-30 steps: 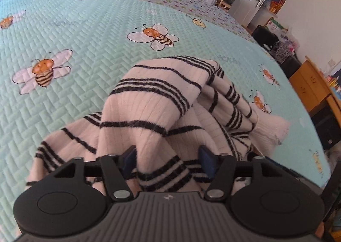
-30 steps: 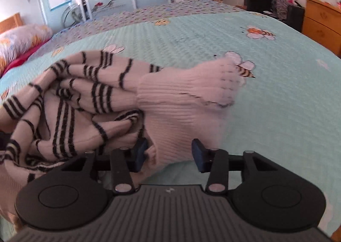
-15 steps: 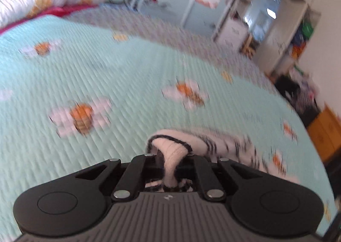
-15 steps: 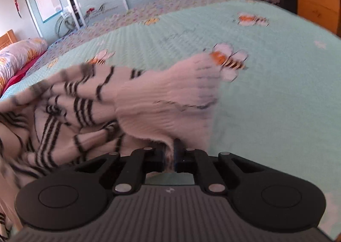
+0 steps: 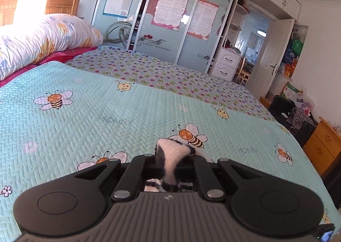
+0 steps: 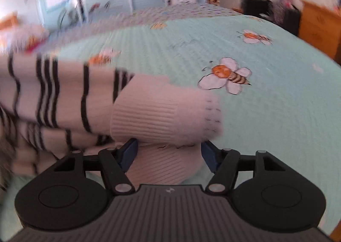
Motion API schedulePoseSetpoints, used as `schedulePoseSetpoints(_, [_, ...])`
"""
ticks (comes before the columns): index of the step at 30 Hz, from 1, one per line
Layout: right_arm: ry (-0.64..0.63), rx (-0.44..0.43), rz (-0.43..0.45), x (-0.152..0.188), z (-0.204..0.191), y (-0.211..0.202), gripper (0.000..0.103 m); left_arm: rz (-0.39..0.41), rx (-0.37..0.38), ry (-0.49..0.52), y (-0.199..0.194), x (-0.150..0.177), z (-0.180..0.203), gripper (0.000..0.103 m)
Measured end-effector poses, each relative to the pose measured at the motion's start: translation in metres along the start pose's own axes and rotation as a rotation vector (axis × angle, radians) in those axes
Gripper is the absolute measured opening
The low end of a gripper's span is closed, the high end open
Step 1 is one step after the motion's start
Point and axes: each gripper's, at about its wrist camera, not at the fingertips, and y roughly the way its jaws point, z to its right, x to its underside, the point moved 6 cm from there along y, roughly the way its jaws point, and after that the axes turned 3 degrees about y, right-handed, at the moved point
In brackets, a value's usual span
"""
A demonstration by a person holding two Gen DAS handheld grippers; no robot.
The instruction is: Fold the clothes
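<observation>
The left gripper [image 5: 173,160] is pinched tight on a bunched fold of the striped sweater [image 5: 173,154], lifted above the bee-print quilt [image 5: 119,122] on the bed. The right gripper [image 6: 169,153] has its jaws spread wide around the sweater's ribbed cuff [image 6: 166,118], which lies blurred between the blue pads [image 6: 127,153]

Bed [image 5: 127,118] under a mint bee-print quilt, striped sweater [image 6: 64,97] on it, floral duvet [image 5: 42,37] beyond
</observation>
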Motion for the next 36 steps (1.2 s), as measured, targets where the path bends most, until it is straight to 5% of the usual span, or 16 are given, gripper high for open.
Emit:
schedulePoseSetpoints(4, [-0.017, -0.029, 0.043, 0.006, -0.016, -0.023, 0.075, 0.010, 0.047, 0.037, -0.009, 0.003, 0.019, 0.006])
schedulePoseSetpoints(10, [-0.144, 0.038, 0.018, 0.024, -0.032, 0.027, 0.068, 0.057, 0.076, 0.091, -0.031, -0.005, 0.039, 0.006])
schedulePoseSetpoints(14, [0.053, -0.027, 0.026, 0.008, 0.017, 0.014, 0.003, 0.095, 0.031, 0.043, -0.042, -0.018, 0.015, 0.006])
schedulePoseSetpoints(19, [0.129, 0.006, 0.122, -0.015, 0.084, -0.017, 0.003, 0.147, -0.036, -0.103, -0.050, -0.033, -0.027, 0.006])
schedulePoseSetpoints(24, [0.072, -0.016, 0.159, -0.034, 0.086, -0.032, 0.003, 0.171, -0.063, -0.134, -0.067, -0.041, -0.047, 0.006])
schedulePoseSetpoints(29, [0.316, -0.180, -0.121, -0.003, 0.091, 0.014, 0.005, 0.124, -0.125, -0.144, -0.076, -0.031, -0.071, 0.006])
schedulePoseSetpoints(32, [0.384, -0.278, -0.116, 0.016, 0.086, 0.003, 0.012, 0.081, -0.149, -0.104, -0.079, -0.014, -0.080, 0.006])
schedulePoseSetpoints(35, [0.393, -0.283, -0.281, 0.036, 0.086, 0.001, 0.020, 0.034, -0.135, -0.084, -0.082, 0.016, -0.091, 0.006])
schedulePoseSetpoints(36, [0.379, -0.270, -0.252, 0.032, 0.088, -0.009, 0.023, 0.016, -0.132, -0.088, -0.082, 0.025, -0.094, 0.006])
